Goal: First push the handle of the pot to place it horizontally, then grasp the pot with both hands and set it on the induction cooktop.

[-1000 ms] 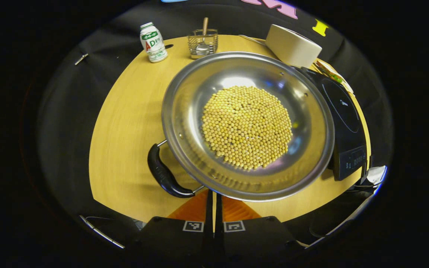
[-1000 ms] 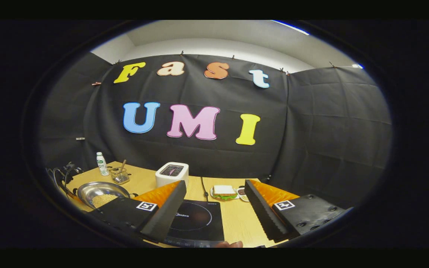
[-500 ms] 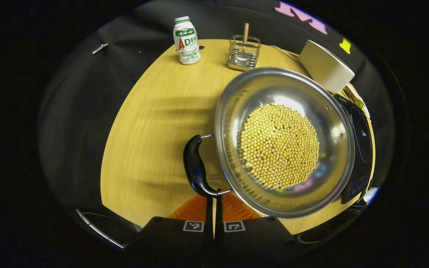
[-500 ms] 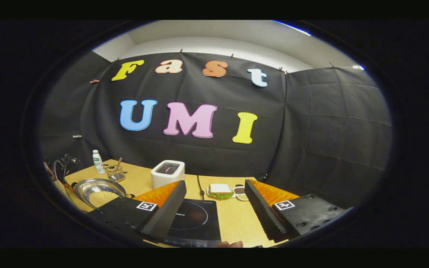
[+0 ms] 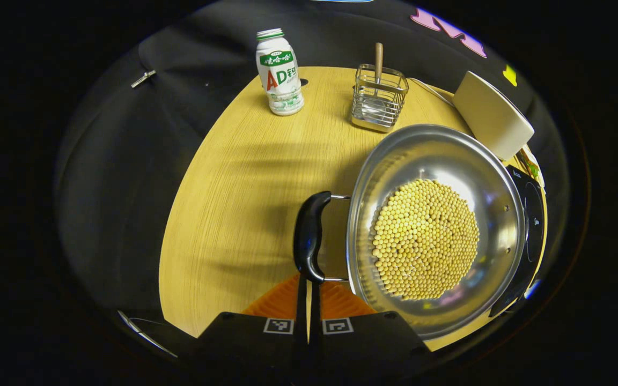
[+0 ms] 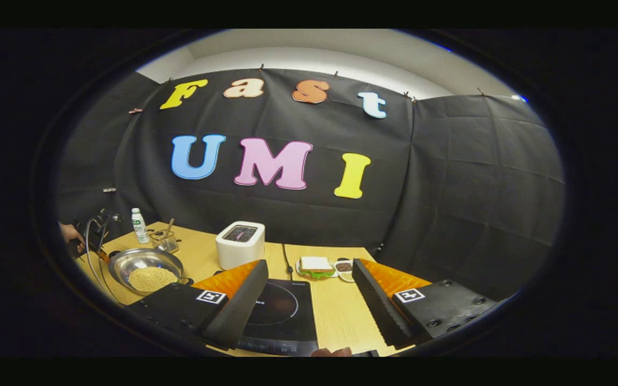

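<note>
Pot (image 5: 438, 230) on table (image 5: 244, 187) beside cooktop (image 6: 282, 313), full of yellow beans (image 5: 424, 246); left hand-held gripper (image 5: 308, 287) fingers together, tips at pot's black handle (image 5: 308, 236); right hand-held gripper (image 6: 309, 300) fingers apart above cooktop.

The pot (image 5: 438, 161) right of the shut left tongs (image 5: 309, 292) is shiny silver, its beans (image 5: 424, 238) pale yellow, its handle (image 5: 308, 236) glossy black. The table (image 5: 234, 203) is light yellow wood with fine grain. Far ahead, the bottle (image 5: 279, 72) is white with green and red print. Between the open right tongs (image 6: 309, 289) the cooktop (image 6: 282, 311) is black; the toaster (image 6: 240, 245) beyond is white.
</note>
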Demonstrator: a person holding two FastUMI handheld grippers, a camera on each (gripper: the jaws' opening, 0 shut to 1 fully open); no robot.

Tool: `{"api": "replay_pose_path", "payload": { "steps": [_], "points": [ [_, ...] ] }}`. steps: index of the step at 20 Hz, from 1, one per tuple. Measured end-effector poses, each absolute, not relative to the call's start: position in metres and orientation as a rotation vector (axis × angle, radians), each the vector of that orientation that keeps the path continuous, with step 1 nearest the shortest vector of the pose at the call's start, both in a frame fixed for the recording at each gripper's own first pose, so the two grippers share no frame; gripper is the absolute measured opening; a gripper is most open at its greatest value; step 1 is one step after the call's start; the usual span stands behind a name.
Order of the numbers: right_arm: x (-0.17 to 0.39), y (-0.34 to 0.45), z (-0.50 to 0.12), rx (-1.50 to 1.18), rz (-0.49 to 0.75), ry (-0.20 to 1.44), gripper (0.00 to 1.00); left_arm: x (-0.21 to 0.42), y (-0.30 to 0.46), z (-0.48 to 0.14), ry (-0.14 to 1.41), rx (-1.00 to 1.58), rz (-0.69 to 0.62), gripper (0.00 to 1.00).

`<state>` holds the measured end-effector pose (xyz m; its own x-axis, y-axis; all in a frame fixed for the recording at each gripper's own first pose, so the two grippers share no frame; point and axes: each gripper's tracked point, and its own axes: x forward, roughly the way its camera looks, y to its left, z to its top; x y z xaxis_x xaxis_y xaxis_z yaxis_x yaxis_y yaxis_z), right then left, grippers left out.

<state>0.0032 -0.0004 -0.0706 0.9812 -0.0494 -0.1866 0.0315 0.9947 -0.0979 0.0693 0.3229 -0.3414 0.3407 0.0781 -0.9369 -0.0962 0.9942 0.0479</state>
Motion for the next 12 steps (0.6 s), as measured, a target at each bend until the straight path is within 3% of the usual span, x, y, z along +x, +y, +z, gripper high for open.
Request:
{"api": "replay_pose_path", "payload": {
  "steps": [6,12],
  "points": [
    [0.009,0.02,-0.085,-0.059,0.017,0.244,0.98,0.074,0.327,-0.338,1.172,-0.021,0.147,0.05],
    [0.021,0.073,-0.125,0.056,0.154,0.388,0.98,0.07,0.343,-0.318,1.082,0.002,0.172,0.09]
  ]
}}
